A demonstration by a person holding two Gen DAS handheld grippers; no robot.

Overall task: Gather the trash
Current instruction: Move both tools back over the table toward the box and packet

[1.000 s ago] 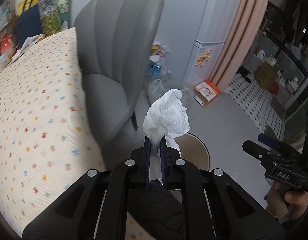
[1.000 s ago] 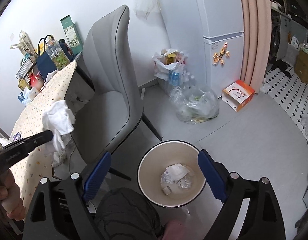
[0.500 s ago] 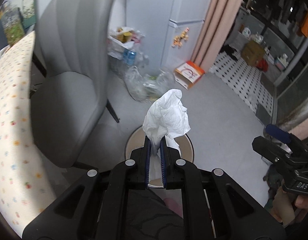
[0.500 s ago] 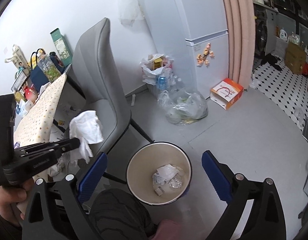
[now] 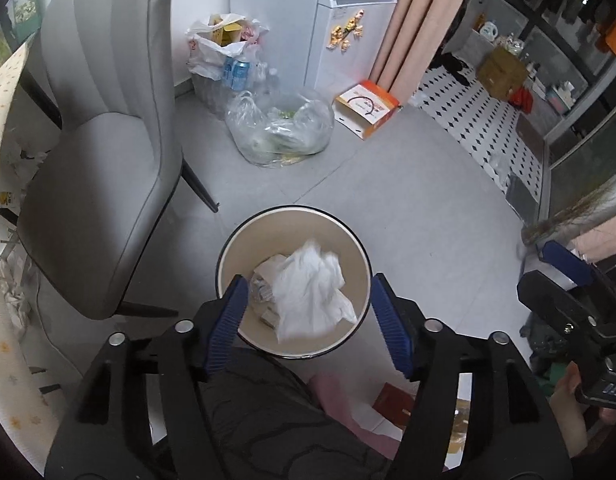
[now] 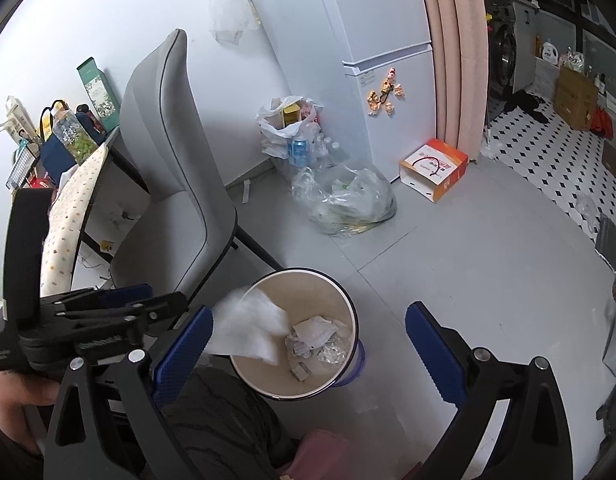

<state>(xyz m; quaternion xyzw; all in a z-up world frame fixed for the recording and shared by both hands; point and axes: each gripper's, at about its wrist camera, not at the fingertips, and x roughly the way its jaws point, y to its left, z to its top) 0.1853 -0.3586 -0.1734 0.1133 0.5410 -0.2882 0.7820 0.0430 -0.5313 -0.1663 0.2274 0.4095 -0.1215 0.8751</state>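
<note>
At the far left, the tabletop with its dotted cloth shows only as an edge strip, cluttered at its far end with a bag and a bottle. Just beside that edge stands the grey chair, its seat turned toward the camera and one dark leg reaching toward the bin.

The left gripper points steeply down over the waste bin, which stands on the grey floor just in front of the chair. Its jaws have just been opening and now stand well apart, with nothing pressed between the blue pads. The white tissue is loose: in the left wrist view it sits over the bin's mouth, on top of the crumpled papers already inside; in the right wrist view it appears blurred at the bin's near-left rim, just off the tip of the left gripper, so whether it has come to rest cannot be told.

Behind the bin, near the wall, lie a clear plastic bag of rubbish and a white bag holding cans and cartons, with an orange and white box on the floor to their right, at the foot of the fridge.

The right gripper is held to the right of the bin, jaws spread wide and empty, with the bin seen between them.
</note>
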